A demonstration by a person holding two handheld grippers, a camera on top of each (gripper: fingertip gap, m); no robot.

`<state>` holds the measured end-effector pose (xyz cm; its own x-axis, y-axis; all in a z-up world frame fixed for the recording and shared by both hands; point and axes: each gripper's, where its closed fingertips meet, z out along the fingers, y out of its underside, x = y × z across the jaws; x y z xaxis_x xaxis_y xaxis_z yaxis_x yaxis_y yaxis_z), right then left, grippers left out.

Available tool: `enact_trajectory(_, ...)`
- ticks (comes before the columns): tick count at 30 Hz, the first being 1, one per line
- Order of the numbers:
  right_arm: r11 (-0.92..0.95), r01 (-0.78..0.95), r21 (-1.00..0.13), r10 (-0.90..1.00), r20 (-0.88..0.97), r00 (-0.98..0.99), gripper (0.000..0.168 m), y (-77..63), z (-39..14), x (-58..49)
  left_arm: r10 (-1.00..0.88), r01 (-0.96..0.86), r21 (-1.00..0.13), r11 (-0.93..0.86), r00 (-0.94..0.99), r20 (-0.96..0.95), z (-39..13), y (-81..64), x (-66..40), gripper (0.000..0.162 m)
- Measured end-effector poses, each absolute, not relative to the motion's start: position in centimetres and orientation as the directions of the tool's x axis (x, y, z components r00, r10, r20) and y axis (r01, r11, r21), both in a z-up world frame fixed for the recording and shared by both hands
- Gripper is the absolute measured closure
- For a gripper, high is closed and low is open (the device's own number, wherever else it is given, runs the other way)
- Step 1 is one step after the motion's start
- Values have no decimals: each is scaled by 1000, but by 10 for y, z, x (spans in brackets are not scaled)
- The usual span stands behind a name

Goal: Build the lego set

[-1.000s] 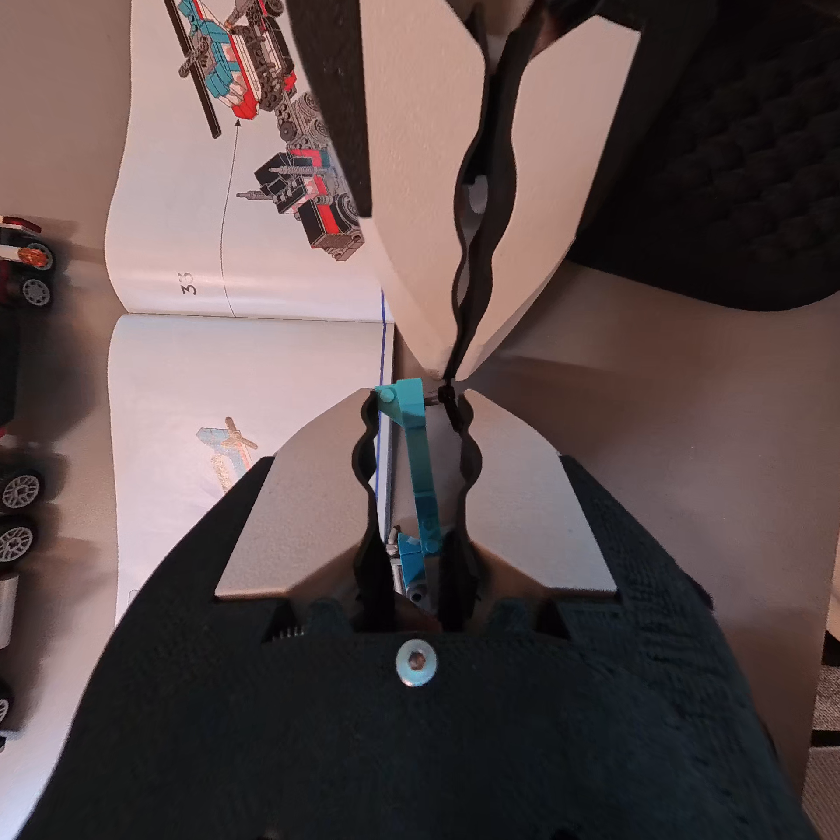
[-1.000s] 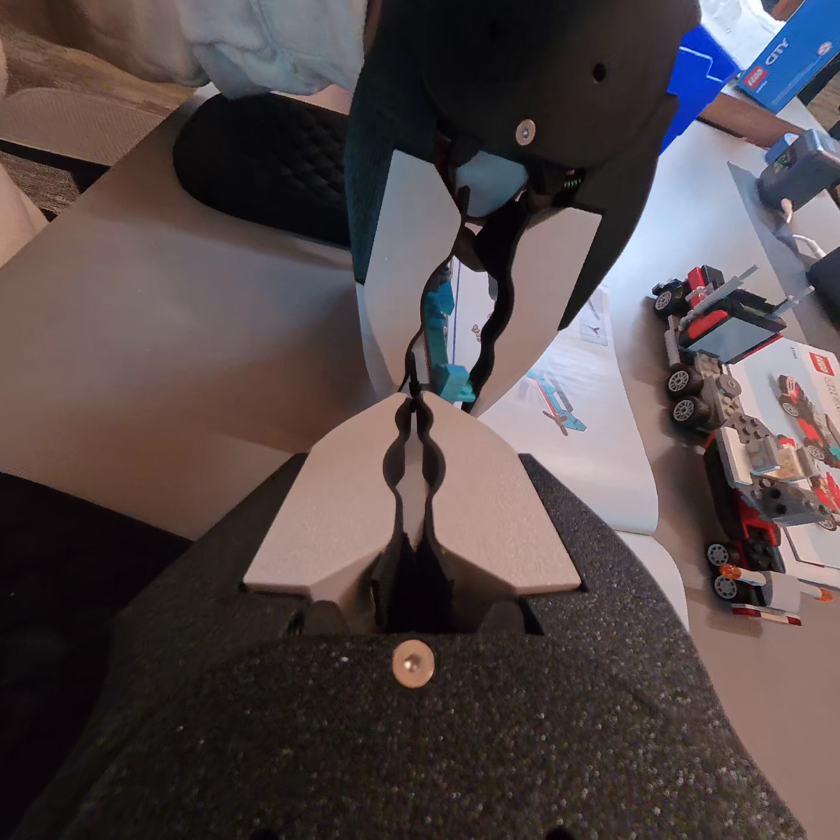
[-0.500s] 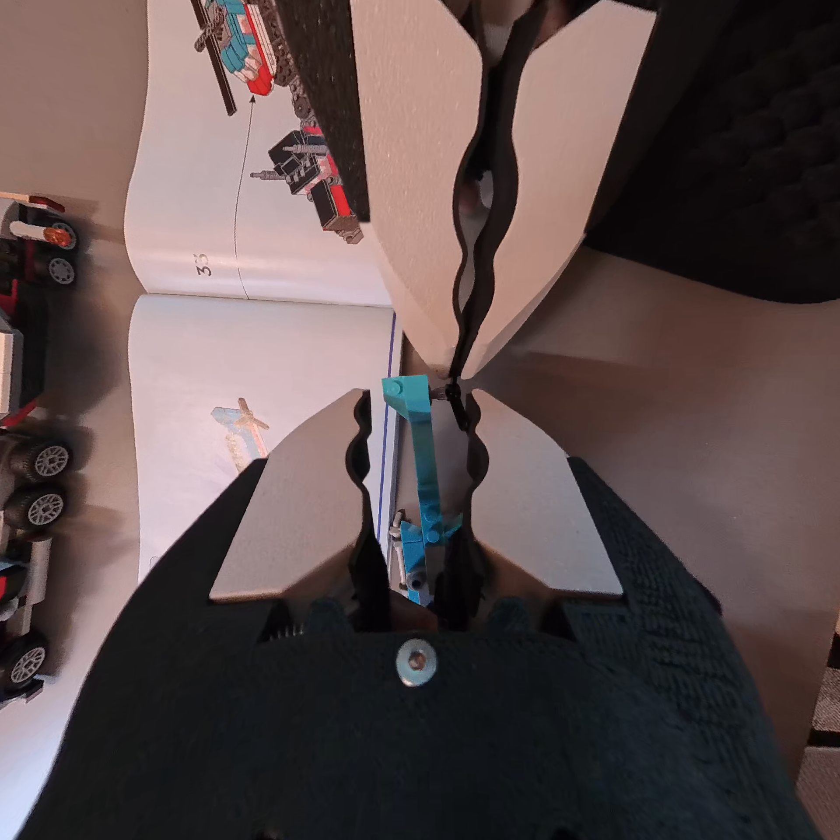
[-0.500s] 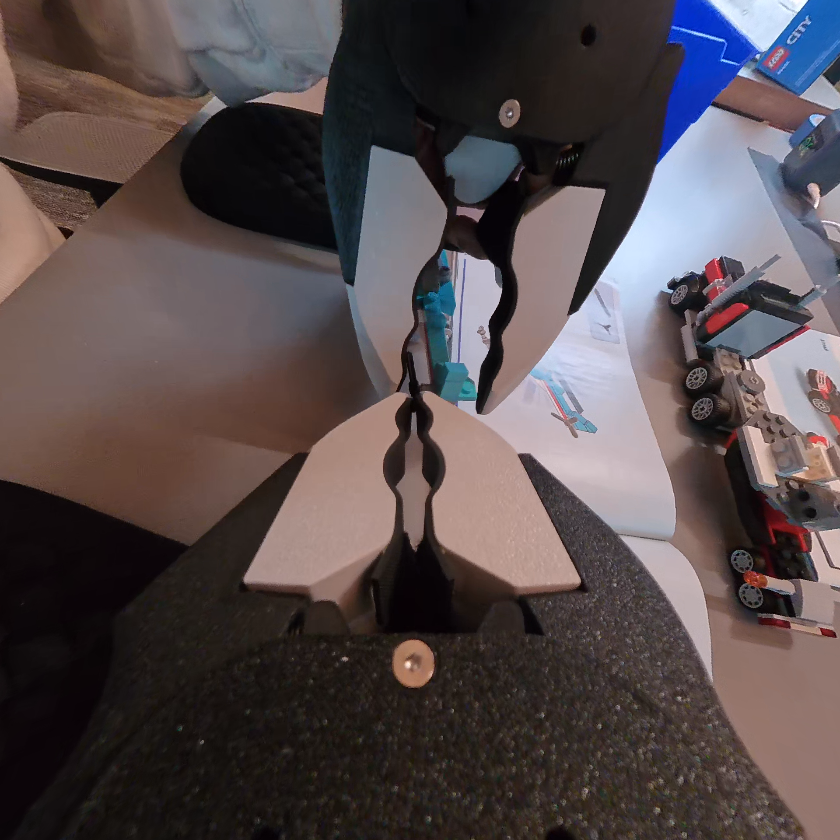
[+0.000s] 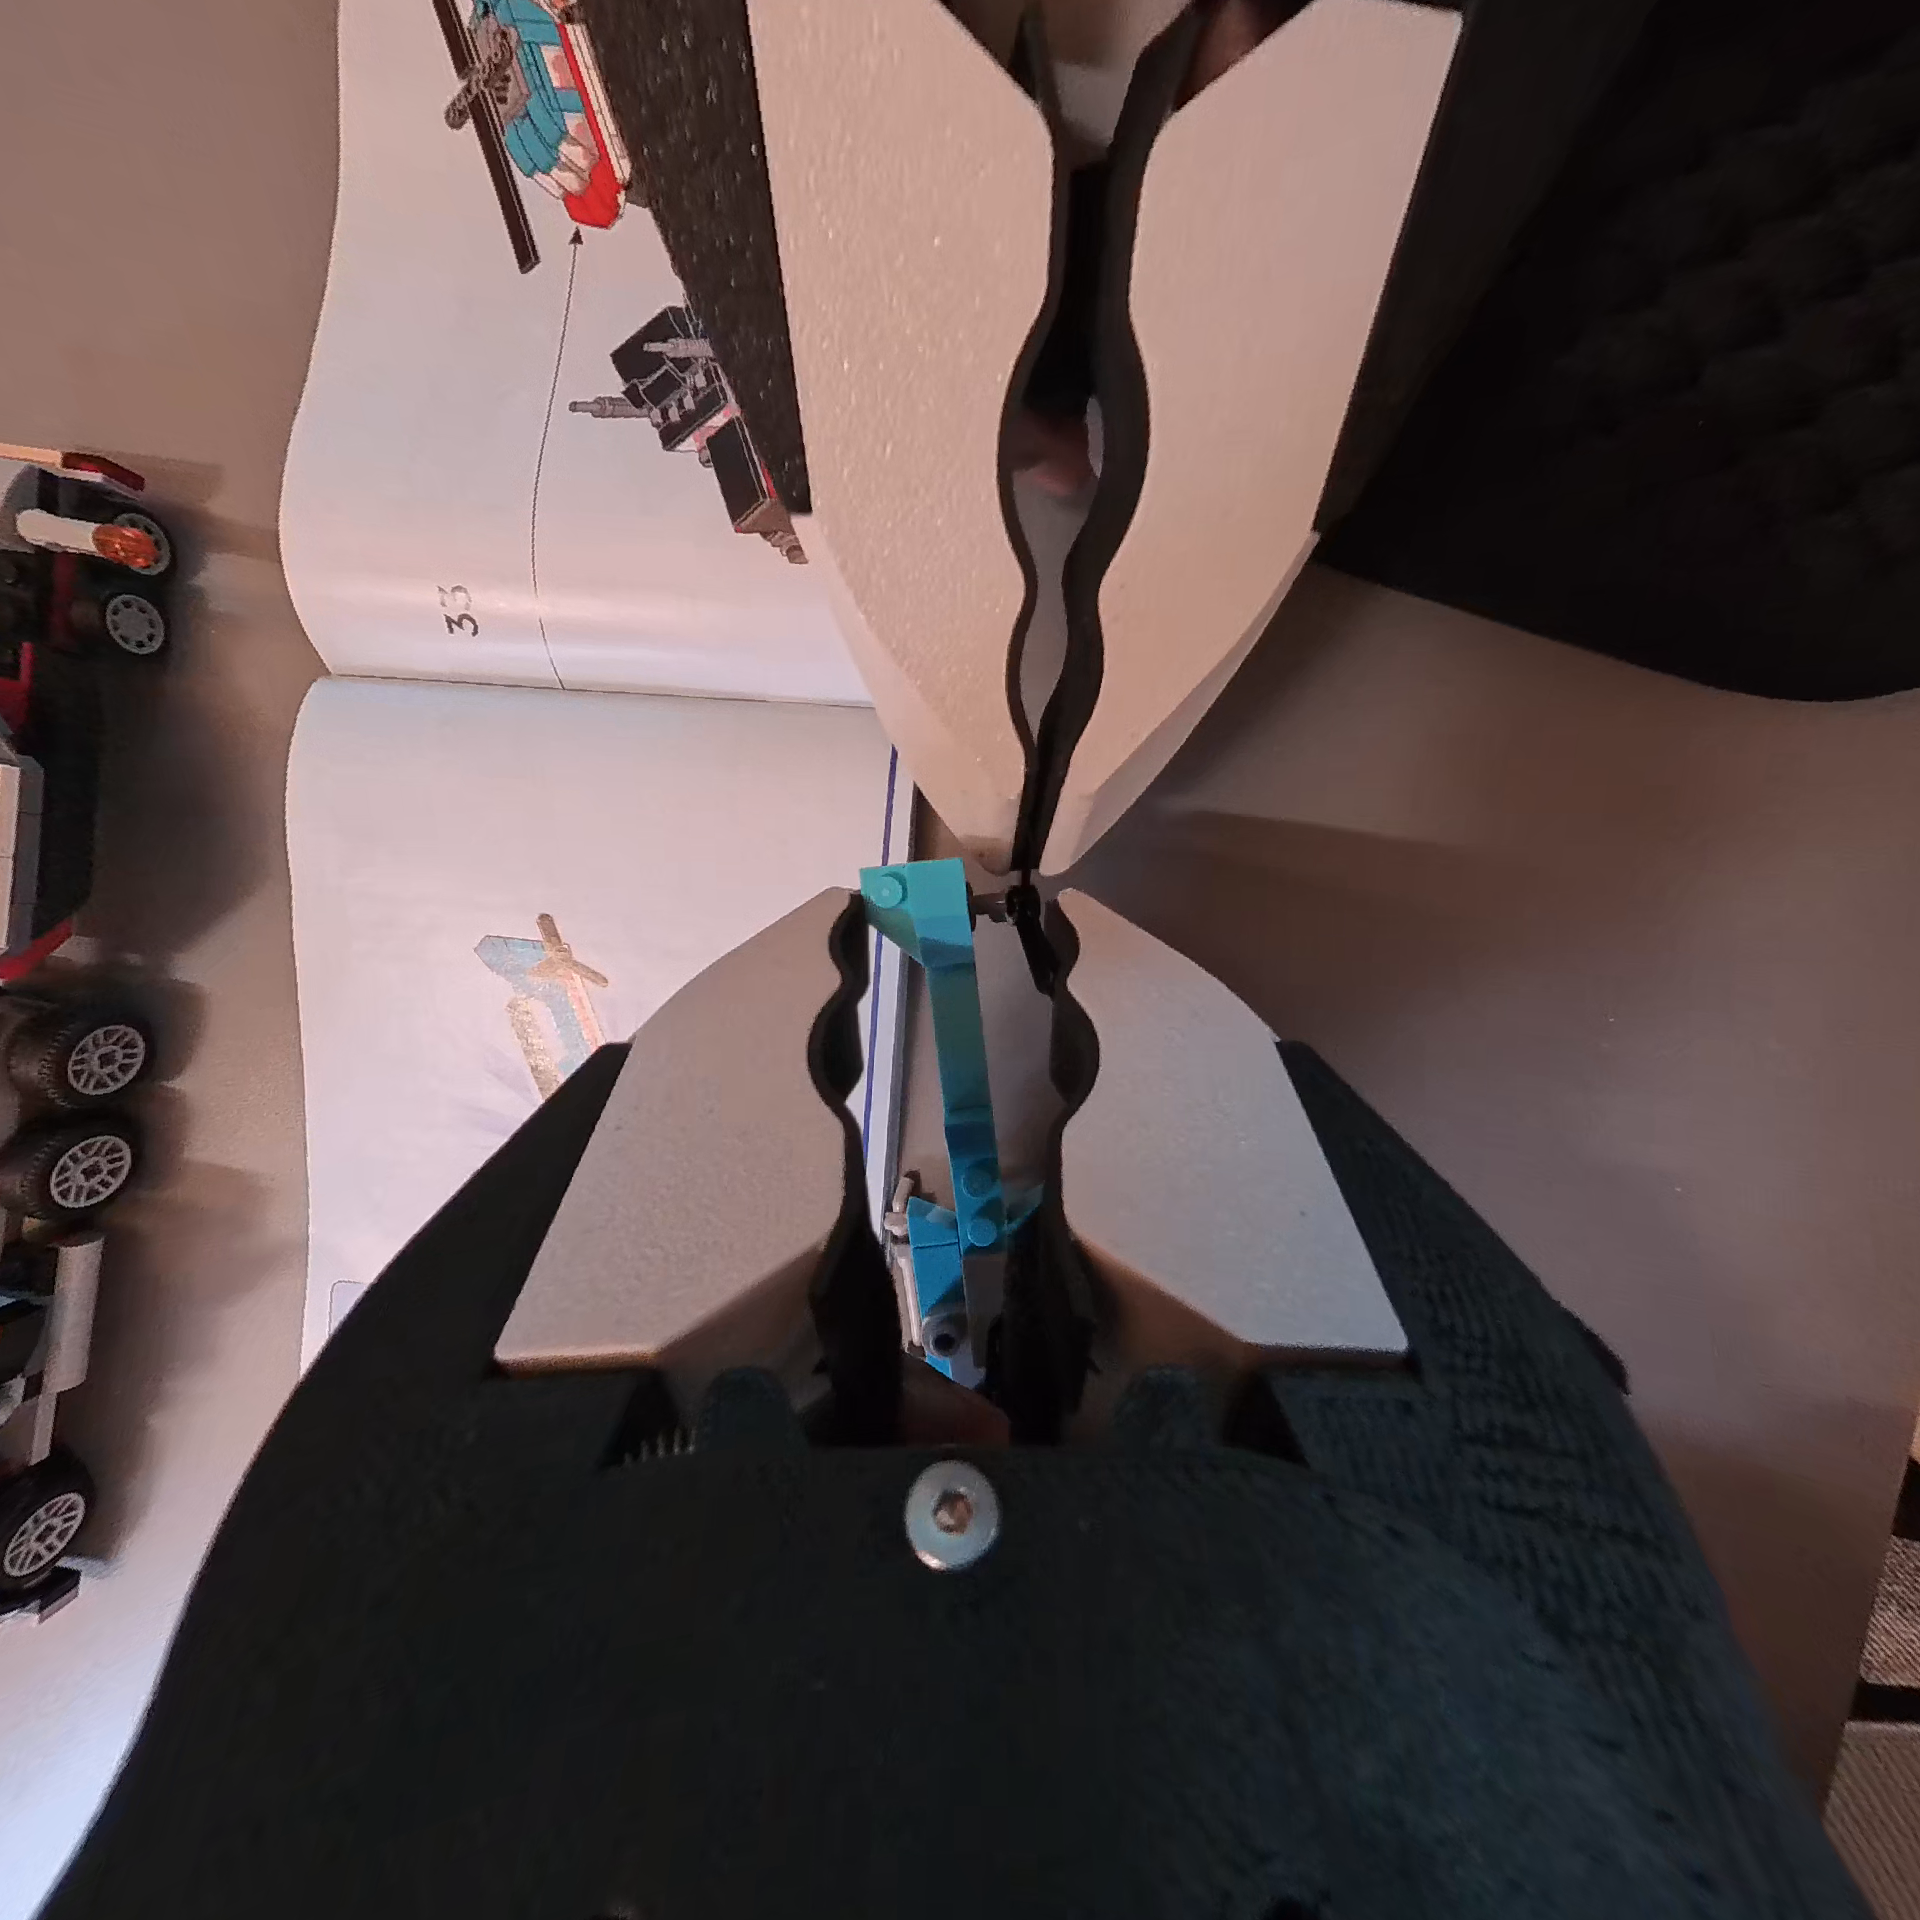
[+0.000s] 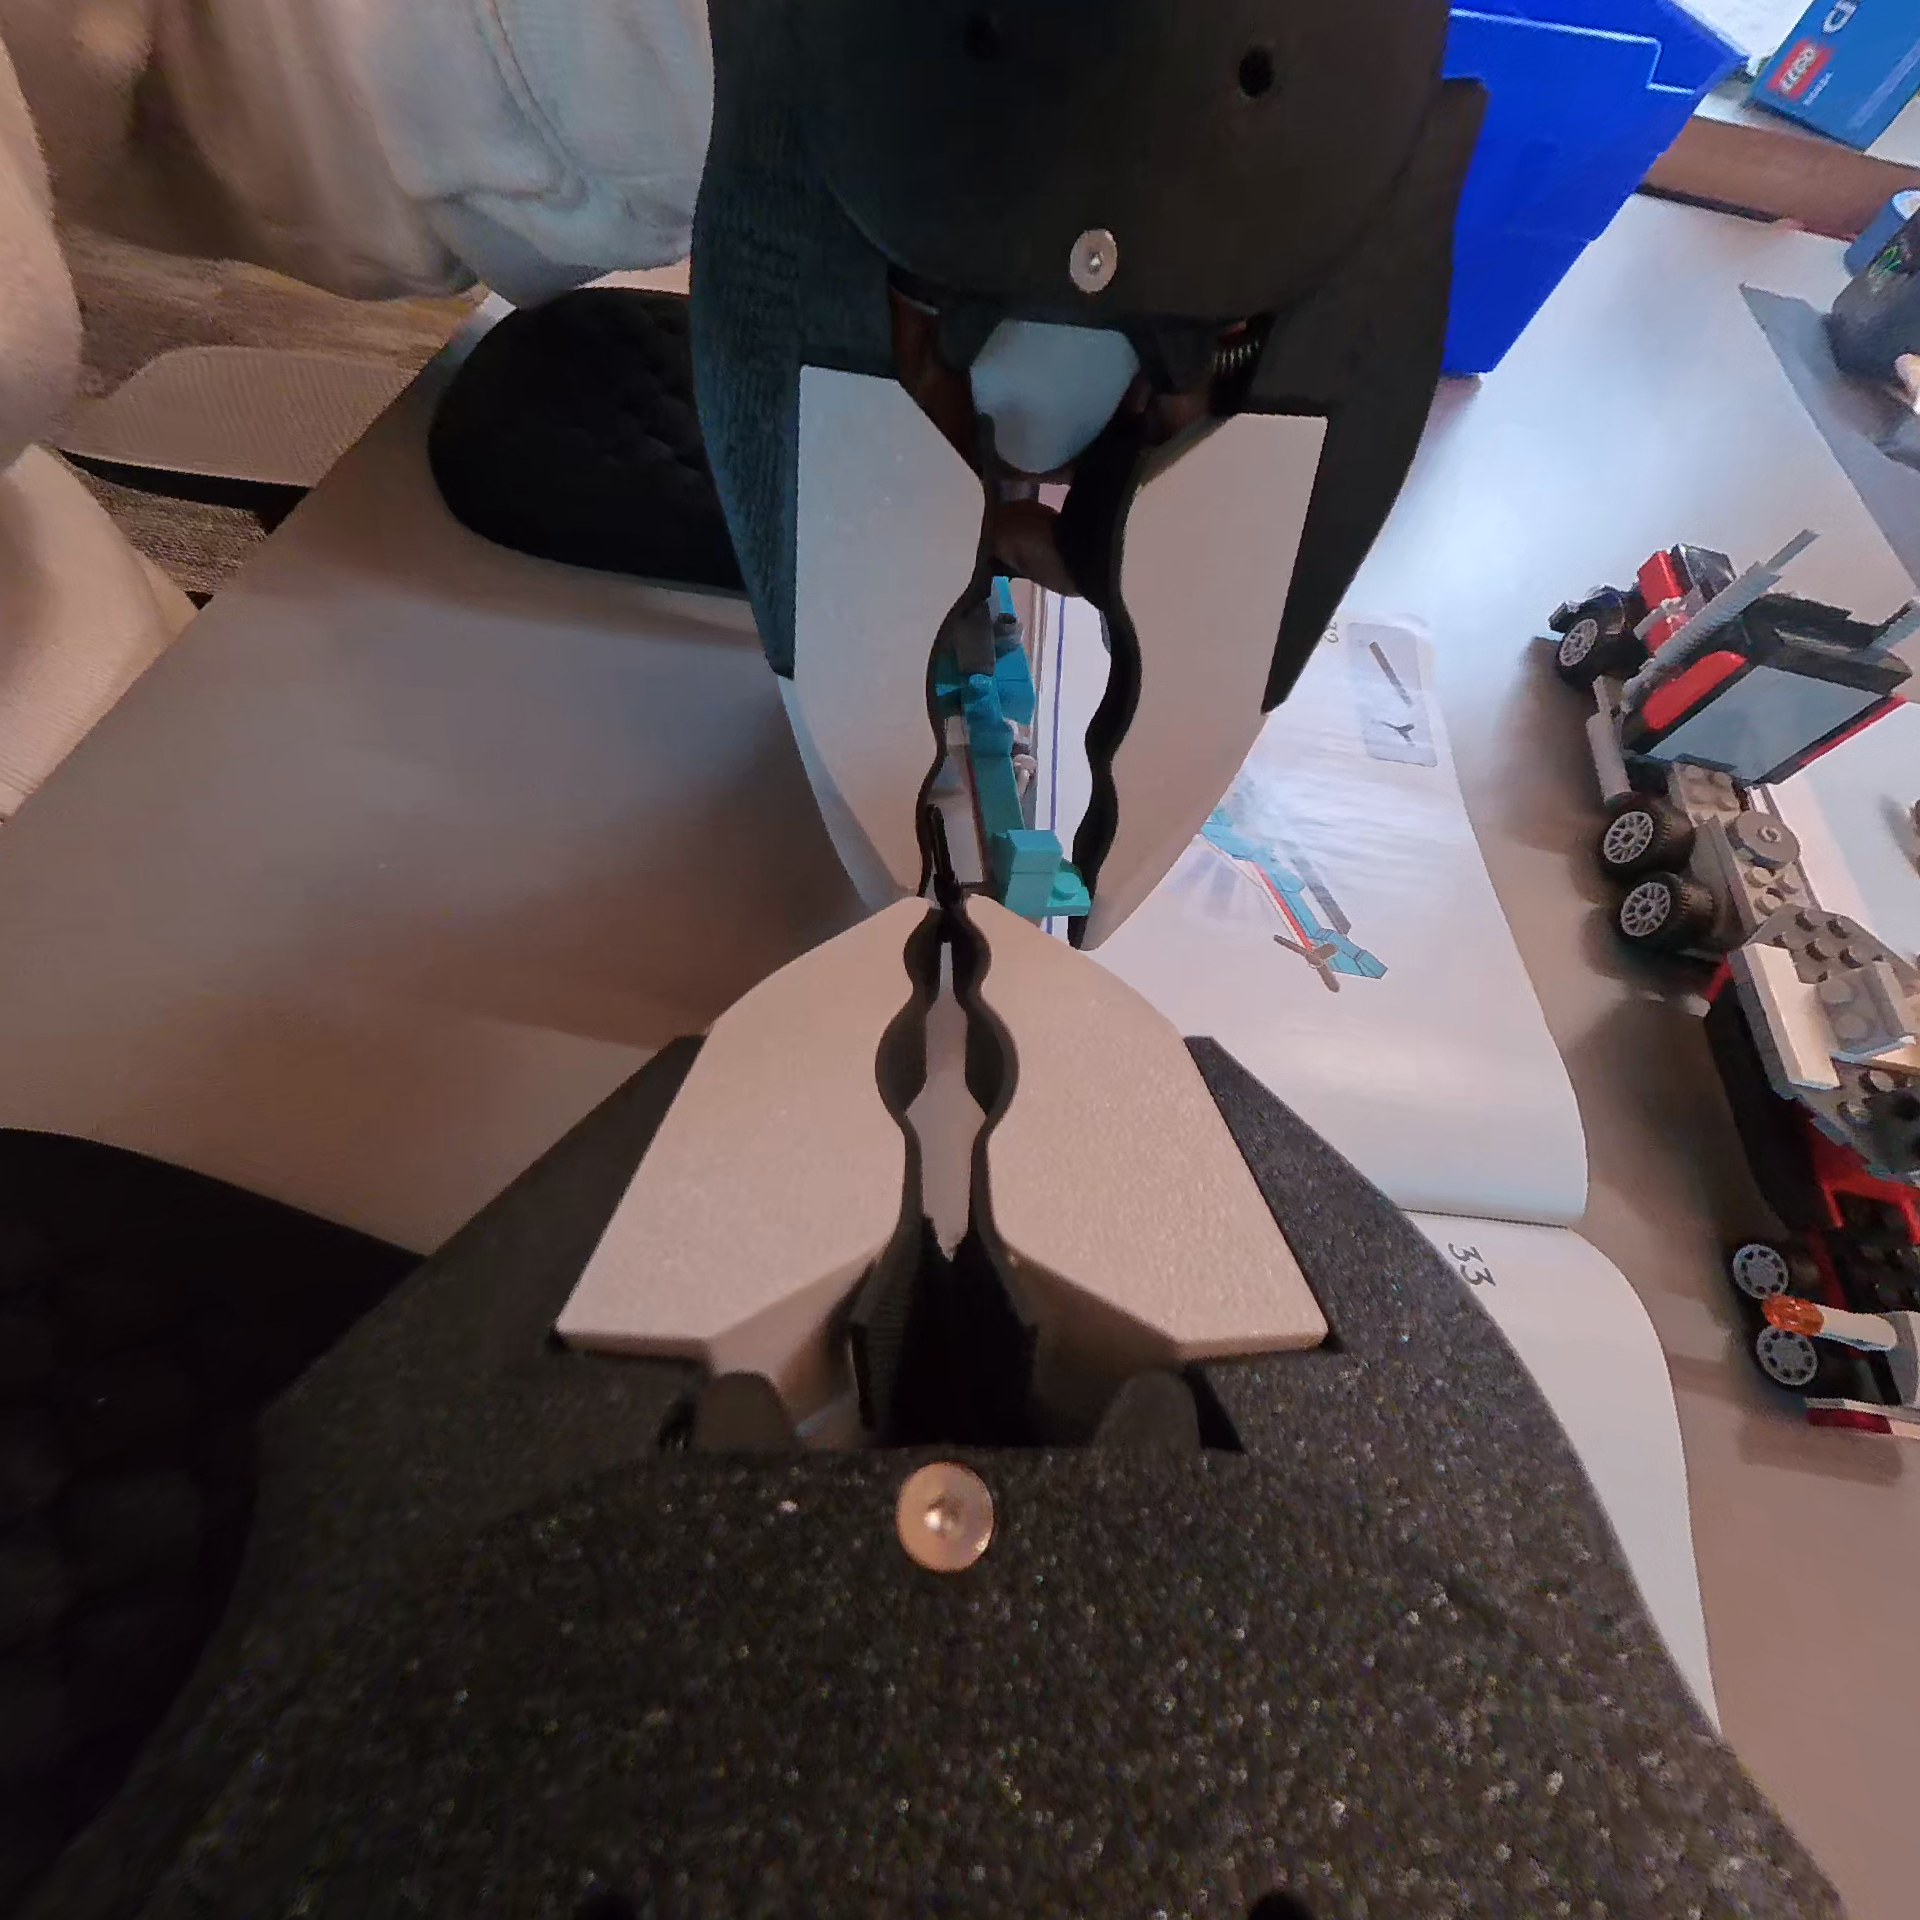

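Since a second ago both grippers have drifted slightly across the instruction booklet (image 5: 582, 810). Left gripper (image 5: 951, 935), fingers partly open, cradles the teal helicopter tail (image 5: 956, 1049); right gripper (image 6: 948, 914), fingers pinched nearly closed, holds a small black rotor piece (image 5: 1013, 906) against its tip. Pressing it on comes next, needing careful alignment.
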<state>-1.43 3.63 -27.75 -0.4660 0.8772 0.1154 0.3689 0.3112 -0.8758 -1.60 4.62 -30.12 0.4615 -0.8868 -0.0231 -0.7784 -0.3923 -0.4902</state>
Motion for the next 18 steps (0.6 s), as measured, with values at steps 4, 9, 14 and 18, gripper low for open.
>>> enact_trajectory(4, 274, 381, -883, 883, 74, -463, 167, 37, -278, -14, -887, -779, -492, -389, 461, -27, -301, 47, -16, 131)
enact_trajectory(9, 246, 392, -887, 888, 43, -459, 167, 37, -278, -14, -885, -773, -498, -392, 465, -26, -301, 47, -16, 132)
enact_trajectory(14, 238, 394, -888, 889, 36, -457, 167, 38, -278, -14, -883, -772, -500, -393, 468, -29, -301, 48, -17, 133)
enact_trajectory(18, 234, 393, -889, 890, 34, -455, 166, 38, -278, -14, -881, -766, -505, -398, 473, -24, -300, 48, -17, 134)
